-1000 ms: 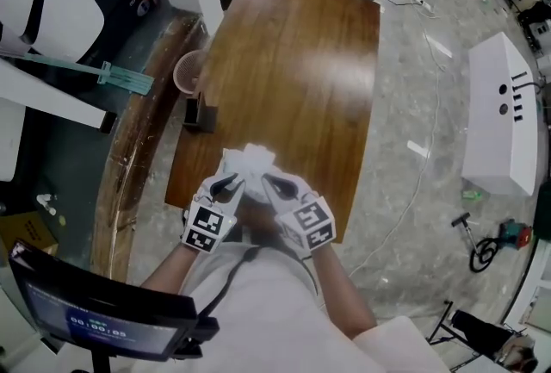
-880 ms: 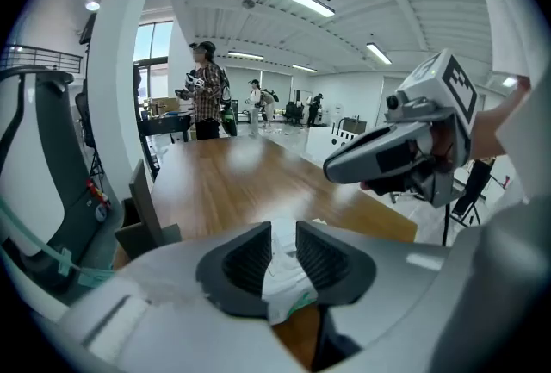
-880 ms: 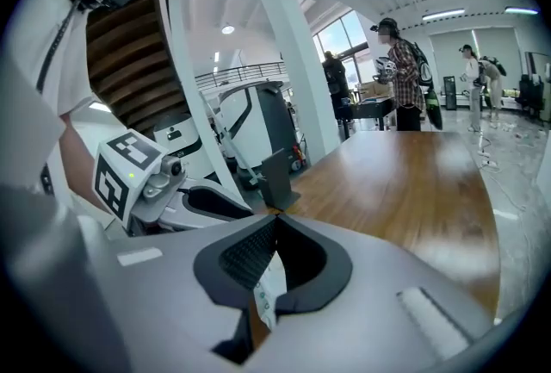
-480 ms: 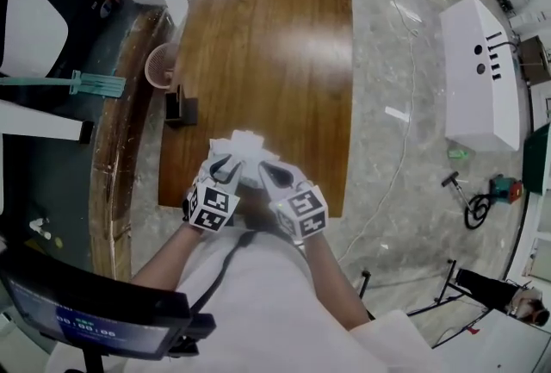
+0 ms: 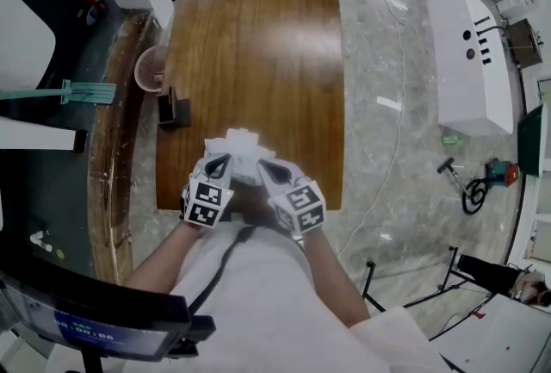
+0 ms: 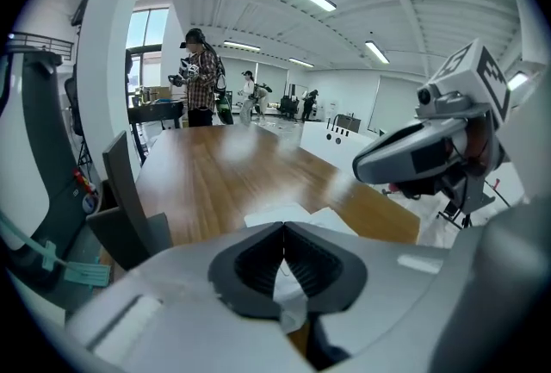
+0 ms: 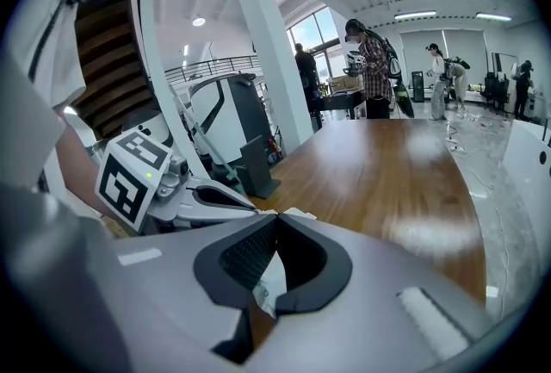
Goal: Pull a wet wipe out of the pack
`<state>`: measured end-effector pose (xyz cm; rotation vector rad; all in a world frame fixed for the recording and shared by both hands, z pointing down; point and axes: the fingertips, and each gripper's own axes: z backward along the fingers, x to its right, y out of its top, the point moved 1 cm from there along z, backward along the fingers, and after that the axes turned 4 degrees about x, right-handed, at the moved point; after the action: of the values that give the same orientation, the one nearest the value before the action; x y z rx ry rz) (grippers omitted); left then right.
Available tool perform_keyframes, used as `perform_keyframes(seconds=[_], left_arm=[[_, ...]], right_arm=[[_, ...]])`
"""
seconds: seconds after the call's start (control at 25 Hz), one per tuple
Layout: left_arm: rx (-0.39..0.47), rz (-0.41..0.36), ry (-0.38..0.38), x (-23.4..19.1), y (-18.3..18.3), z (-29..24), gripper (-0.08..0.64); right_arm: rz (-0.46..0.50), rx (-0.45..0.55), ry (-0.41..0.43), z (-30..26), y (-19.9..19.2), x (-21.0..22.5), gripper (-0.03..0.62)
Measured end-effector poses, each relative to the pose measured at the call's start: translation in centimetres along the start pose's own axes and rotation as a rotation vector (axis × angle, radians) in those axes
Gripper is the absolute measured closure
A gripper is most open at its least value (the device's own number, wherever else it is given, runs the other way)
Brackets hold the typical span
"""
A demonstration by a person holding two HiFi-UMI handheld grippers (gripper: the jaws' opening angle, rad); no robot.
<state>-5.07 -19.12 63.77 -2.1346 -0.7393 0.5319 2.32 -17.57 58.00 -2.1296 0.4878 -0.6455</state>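
Head view: wooden table [image 5: 258, 35], long, bare over its far part. Wet wipe bundle [image 5: 238, 144], white and crumpled, lies on the table close to its near edge; pack and sheet cannot be told apart in this view. Left gripper [image 5: 219, 163] and right gripper [image 5: 269, 170] flank the bundle, tips reaching into it from the near side. Pink basket [image 5: 150, 68] and dark box [image 5: 175, 110] stand at the table's left edge. Green-headed mop [image 5: 82, 91] lies on the floor to the left; white cabinet [image 5: 469, 61] stands well apart to the right.

Left gripper view: left gripper [image 6: 284, 229], jaws have just been closing and now stand tip to tip, a strip of the wet wipe bundle [image 6: 289, 298] pinched between the pads. More white sheet lies flat on the table [image 6: 215, 177] just beyond the tips. Right gripper [image 6: 405, 160] enters from the right, near. Person [image 6: 200, 78] stands at the table's far end.

Right gripper view: right gripper [image 7: 275, 223], jaws drawn together at the tips, a white fold of the wet wipe bundle [image 7: 271, 281] caught between the pads; whether it is wipe or pack film cannot be told. Left gripper [image 7: 215, 195] lies just beside, to the left. Table [image 7: 387, 173] runs away ahead.
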Motion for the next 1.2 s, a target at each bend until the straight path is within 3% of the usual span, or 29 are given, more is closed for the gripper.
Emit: perform_keyframes(seconds=[0.2,0.4,0.68,0.76,1.2], left_arm=[[-0.004,0.077,0.038,-2.2,-0.1,0.7,0.554],[-0.023,0.157,0.02,-3.0,-1.4,0.8,0.554],[-0.029,0.189,0.007,-2.6,-1.8,1.1,0.554],[-0.028,0.193,0.003,-2.8,-2.0,1.0,0.554],[-0.037,0.211,-0.033,-3.3,-3.2,0.8,0.552]], right_arm=[[0.0,-0.02,0.025,-1.3,-0.2,-0.7,0.588],[0.036,-0.066,0.057,-3.1,-0.6,-1.2,0.588],[0.115,-0.153,0.097,-5.0,-1.9,-2.1,0.584],[0.123,-0.179,0.111,-5.7,-2.5,-2.4,0.546],[0.24,-0.325,0.105,-8.6,-4.9,-3.6,0.523]])
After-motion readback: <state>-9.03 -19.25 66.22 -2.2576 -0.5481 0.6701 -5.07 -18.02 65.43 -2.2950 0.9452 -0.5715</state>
